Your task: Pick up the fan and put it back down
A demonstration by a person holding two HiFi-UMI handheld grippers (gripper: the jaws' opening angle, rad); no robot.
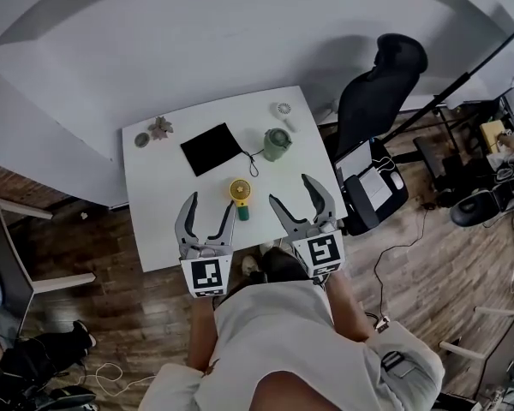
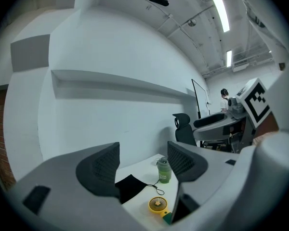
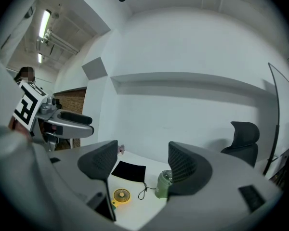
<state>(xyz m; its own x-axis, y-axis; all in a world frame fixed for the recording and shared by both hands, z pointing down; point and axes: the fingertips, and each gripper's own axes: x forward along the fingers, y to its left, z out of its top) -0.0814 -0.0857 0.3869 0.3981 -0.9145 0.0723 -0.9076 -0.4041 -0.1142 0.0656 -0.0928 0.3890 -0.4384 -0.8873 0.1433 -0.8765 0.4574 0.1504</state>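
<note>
white tabletop (image 1: 154, 221) lies under both of your tools. far ahead of your left gripper (image 1: 212, 202) and off to its left, near the table's back edge, sit a small grey disc (image 1: 141, 139) and, just beside it, a little flower ornament (image 1: 160, 128). your left gripper hovers over the near edge with its jaws apart and nothing between them; its own view shows only table and wall through the gap. ahead of it lies a flat black pouch (image 1: 211, 148), with a thin cord (image 1: 252, 163) trailing from the corner nearest the cup.

the fan (image 1: 240, 193), with a yellow round head and a green handle, lies on the table in the space between your two grippers. it is just right of the left gripper's tips and left of the right gripper's tips, and neither touches it. its face is turned up and its handle points back towards you.

your right gripper (image 1: 290, 188) also hovers with its jaws apart and empty. ahead of it and a little to its left stands a green lidded cup (image 1: 277, 143), and beyond that lies a small white round object (image 1: 283, 110) that is too small to name. well to the right of that gripper, off the table on the wooden floor (image 1: 111, 289), stands a black office chair (image 1: 377, 84).
</note>
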